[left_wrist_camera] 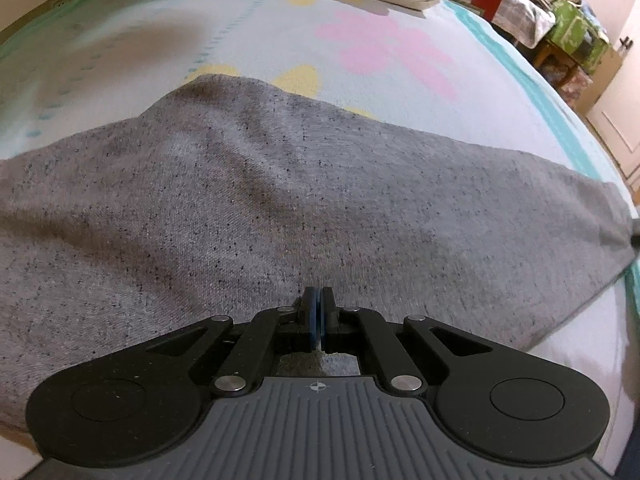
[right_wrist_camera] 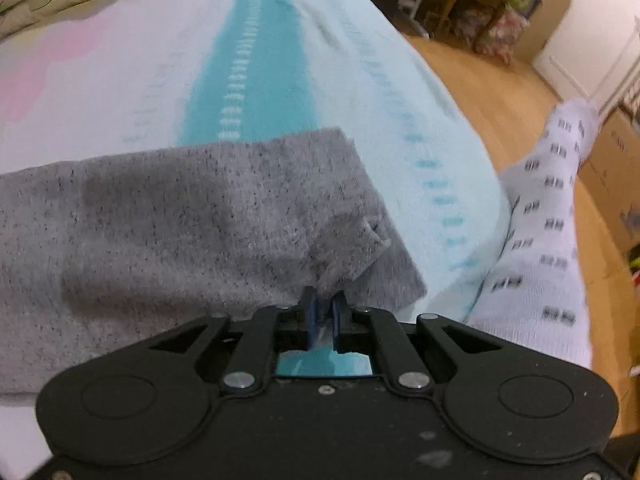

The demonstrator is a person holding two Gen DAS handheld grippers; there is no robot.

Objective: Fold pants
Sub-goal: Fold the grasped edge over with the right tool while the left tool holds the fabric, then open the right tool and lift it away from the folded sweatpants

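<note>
Left wrist view: left claw [left_wrist_camera: 319,312] pinched fully together over grey pants [left_wrist_camera: 280,200], no cloth visibly between the pads.
Pants: flat on the bed [left_wrist_camera: 400,40], long axis running crosswise toward its right edge.
Right claw [right_wrist_camera: 323,314]: narrow gap, nearer the hem end.
Unclear: motion blur hides whether cloth is gripped.

Pants [left_wrist_camera: 304,184]: heather-grey knit flecked with dark specks, spread flat across the bed [left_wrist_camera: 400,52] in a long band parallel to its near edge. Soft wrinkles rise near the middle. The leg end [right_wrist_camera: 280,200] lies toward the bed's right edge, over the turquoise stripe, its near corner lifted and bunched. The far edge runs straight toward that side.
</note>
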